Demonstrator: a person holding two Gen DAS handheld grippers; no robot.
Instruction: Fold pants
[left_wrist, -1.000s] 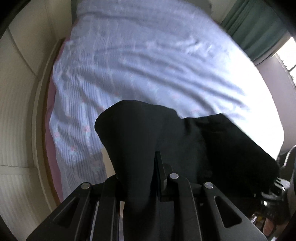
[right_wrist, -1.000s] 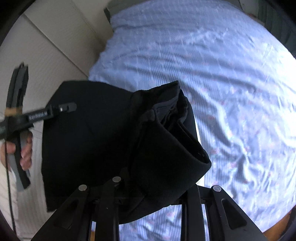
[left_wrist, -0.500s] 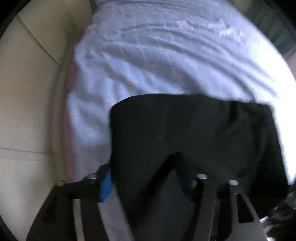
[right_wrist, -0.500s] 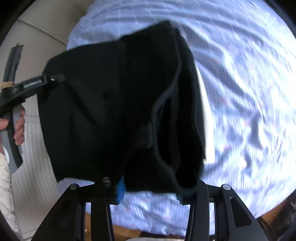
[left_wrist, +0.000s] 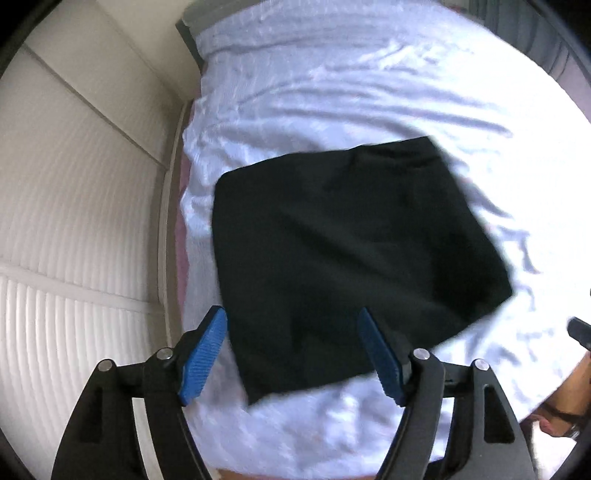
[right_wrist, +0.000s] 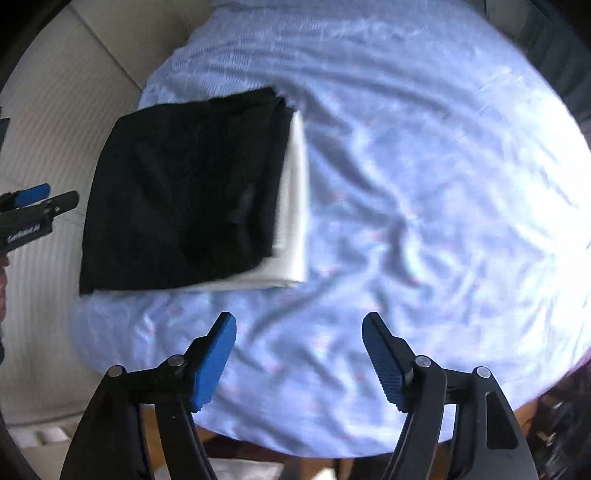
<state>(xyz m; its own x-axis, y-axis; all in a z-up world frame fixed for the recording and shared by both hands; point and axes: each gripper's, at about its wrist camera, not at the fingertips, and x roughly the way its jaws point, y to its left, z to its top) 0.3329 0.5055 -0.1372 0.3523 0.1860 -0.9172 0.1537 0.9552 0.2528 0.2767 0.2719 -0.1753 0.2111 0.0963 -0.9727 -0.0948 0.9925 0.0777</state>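
Now that the pants lie folded in a dark square near the bed's left edge, atop a white folded cloth, I judge the step in hand is letting go cleanly: I should draw both tongs off without snagging a layer. My left tongs have just been opening and stand wide apart above the pants' near edge, holding nothing. My right tongs have just been opening too, spread over bare sheet, empty.
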